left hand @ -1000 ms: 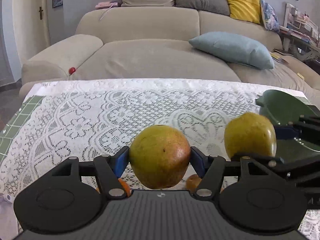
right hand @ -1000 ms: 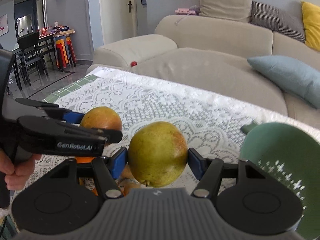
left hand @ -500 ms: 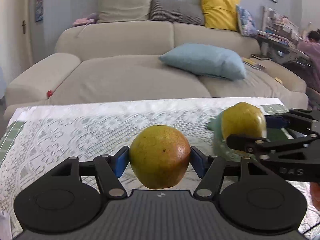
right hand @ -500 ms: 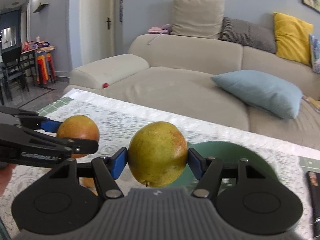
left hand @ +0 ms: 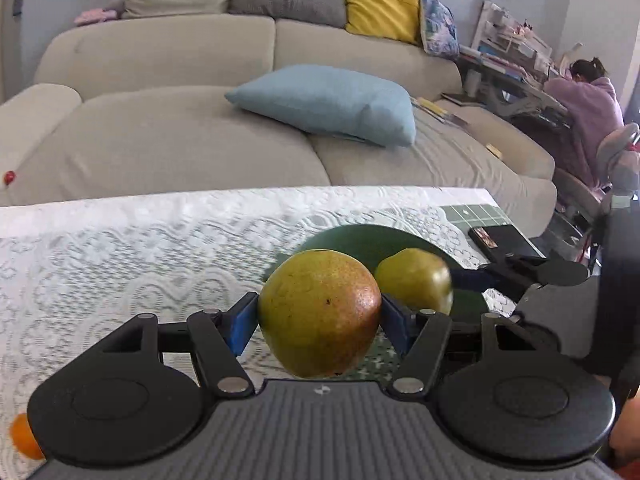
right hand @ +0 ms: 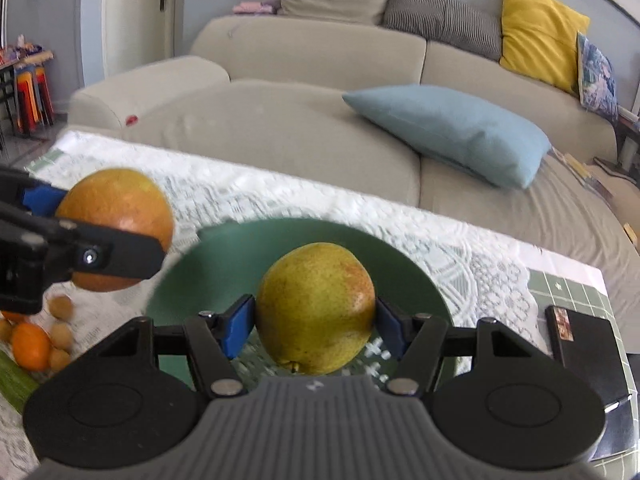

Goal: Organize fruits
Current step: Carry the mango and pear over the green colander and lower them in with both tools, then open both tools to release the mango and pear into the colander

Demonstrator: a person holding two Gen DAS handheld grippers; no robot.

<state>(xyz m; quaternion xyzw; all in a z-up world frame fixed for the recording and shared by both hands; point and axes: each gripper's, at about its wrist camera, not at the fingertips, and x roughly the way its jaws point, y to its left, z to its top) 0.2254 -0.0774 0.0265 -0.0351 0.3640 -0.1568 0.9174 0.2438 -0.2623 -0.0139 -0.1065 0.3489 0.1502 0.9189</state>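
My left gripper (left hand: 318,320) is shut on a yellow-green pear with a red blush (left hand: 320,312), held above the lace tablecloth. My right gripper (right hand: 314,320) is shut on a second yellow-green pear (right hand: 316,306), held over the green bowl (right hand: 240,256). In the left wrist view the right gripper's pear (left hand: 414,280) hangs over the bowl (left hand: 360,236), just right of my pear. In the right wrist view the left gripper's pear (right hand: 116,228) is at the bowl's left rim.
An orange (right hand: 30,346) and several small brown fruits (right hand: 60,308) lie on the lace cloth (right hand: 280,200) at the left. A black phone (right hand: 584,344) lies right of the bowl. A beige sofa with a blue cushion (right hand: 448,132) stands behind the table.
Both grippers have swung right with their pears. The green bowl has come from the right edge to beneath the right gripper, and the left pear now hangs at its rim.
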